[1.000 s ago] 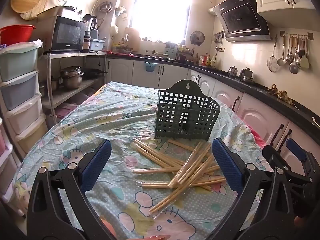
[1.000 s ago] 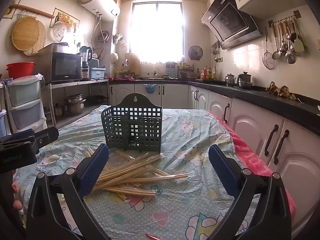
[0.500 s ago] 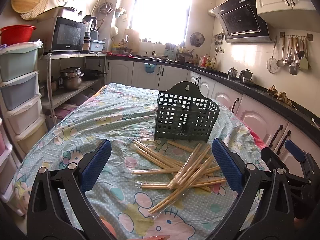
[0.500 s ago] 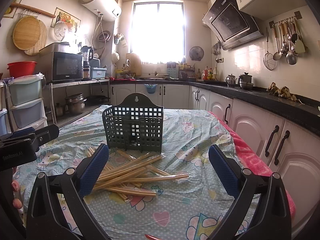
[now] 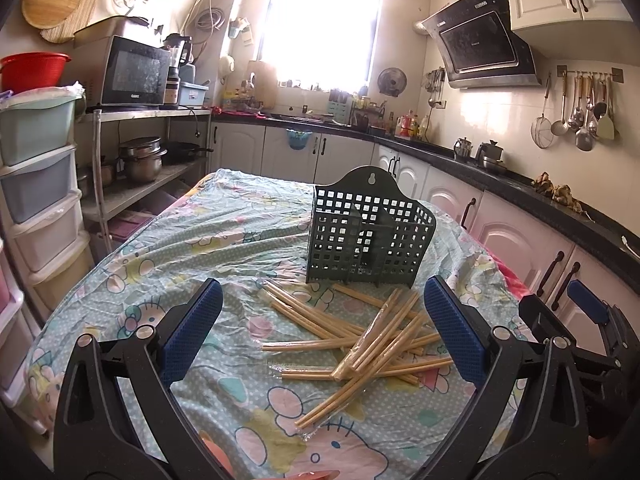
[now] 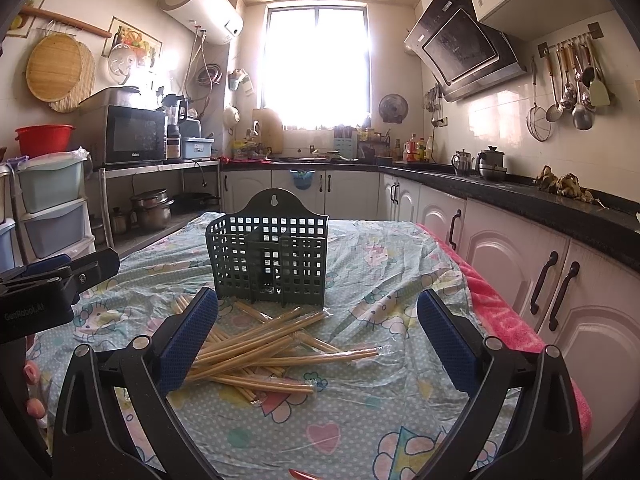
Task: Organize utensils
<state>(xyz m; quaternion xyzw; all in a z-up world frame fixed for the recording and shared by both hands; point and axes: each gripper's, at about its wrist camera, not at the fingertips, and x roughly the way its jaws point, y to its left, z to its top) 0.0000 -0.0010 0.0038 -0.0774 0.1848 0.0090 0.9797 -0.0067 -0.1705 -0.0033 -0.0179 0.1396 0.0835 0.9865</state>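
A dark green lattice utensil holder point(image 5: 370, 236) point(image 6: 270, 258) stands upright on the table with nothing sticking out of it. In front of it lies a loose pile of several wooden chopsticks in clear wrappers point(image 5: 360, 340) point(image 6: 260, 350). My left gripper point(image 5: 320, 340) hovers wide open above the near side of the pile, holding nothing. My right gripper point(image 6: 318, 340) is also wide open and empty, just behind the pile on its right side. Each gripper shows at the other view's edge: the right gripper point(image 5: 580, 320), the left gripper point(image 6: 52, 280).
The table wears a cartoon-print cloth point(image 5: 200, 248) under clear plastic. White cabinets with a black counter point(image 6: 520, 200) run along the right. A shelf with a microwave point(image 5: 132, 76) and stacked plastic drawers point(image 5: 36, 184) stand left. A red towel point(image 6: 500, 312) hangs at the table's right edge.
Both cameras tilted slightly, so the holder and chopsticks sit a touch lower in view. The grippers stay open; nothing on the table has moved.
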